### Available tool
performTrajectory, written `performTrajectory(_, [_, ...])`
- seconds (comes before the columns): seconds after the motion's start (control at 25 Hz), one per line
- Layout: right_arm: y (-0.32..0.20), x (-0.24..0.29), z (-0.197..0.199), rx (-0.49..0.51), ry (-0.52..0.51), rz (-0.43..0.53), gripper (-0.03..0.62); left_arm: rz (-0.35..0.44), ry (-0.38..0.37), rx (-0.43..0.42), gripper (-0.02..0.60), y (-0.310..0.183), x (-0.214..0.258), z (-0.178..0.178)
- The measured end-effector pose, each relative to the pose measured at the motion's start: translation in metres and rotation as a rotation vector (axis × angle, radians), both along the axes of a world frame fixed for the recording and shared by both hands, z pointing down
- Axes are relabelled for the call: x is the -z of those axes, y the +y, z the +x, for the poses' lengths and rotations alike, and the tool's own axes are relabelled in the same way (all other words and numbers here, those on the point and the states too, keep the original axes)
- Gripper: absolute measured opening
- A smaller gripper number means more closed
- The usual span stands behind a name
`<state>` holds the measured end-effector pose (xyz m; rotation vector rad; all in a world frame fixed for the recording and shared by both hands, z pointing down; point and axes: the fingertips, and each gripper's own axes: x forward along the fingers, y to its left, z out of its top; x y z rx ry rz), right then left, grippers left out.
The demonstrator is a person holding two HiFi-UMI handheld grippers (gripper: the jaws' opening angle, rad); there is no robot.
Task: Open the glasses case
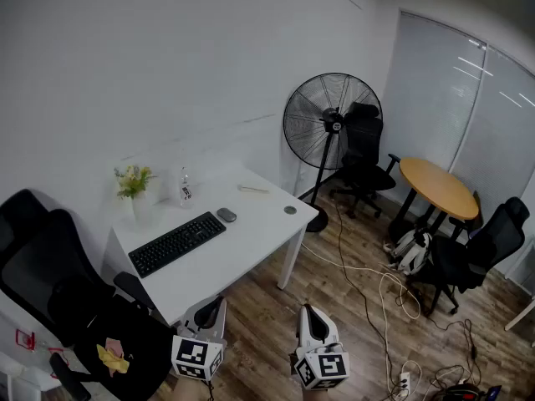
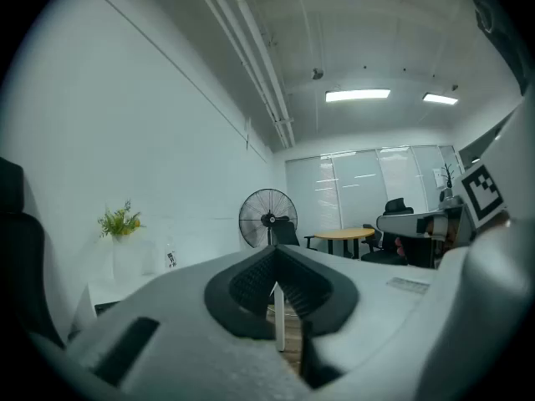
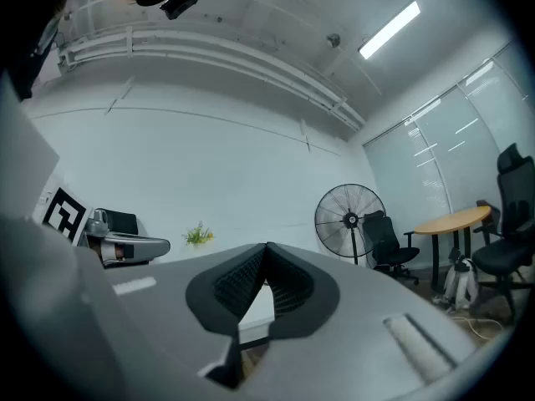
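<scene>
Both left tool [image 1: 209, 306] and right tool [image 1: 310, 312] closed, empty, beside white desk [image 1: 251, 225] with keyboard [image 1: 177, 243]; fan [image 1: 332, 122] beyond.

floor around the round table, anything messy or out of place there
Yes: loose cables snake across the wood floor from the fan toward a power strip at the lower right, a likely tripping hazard. A white bag slumps at the foot of the round table. Nothing looks spilled or broken.

Rectangular white bench [image 1: 251, 242] looks smooth, matt; brown plank floor [image 1: 259, 303] wood-grained; round orange tabletop [image 1: 439, 189] smooth wood.
</scene>
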<state>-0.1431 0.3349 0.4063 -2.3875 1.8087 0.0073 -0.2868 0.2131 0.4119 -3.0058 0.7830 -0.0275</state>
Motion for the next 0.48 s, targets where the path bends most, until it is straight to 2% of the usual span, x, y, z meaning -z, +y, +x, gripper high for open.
performTrajectory(0.48, [-0.0047,0.0038,-0.0074,0.017,0.016,-0.001,0.008,-0.009,0.003,-0.005,0.008,-0.0027,-0.0013,0.0005])
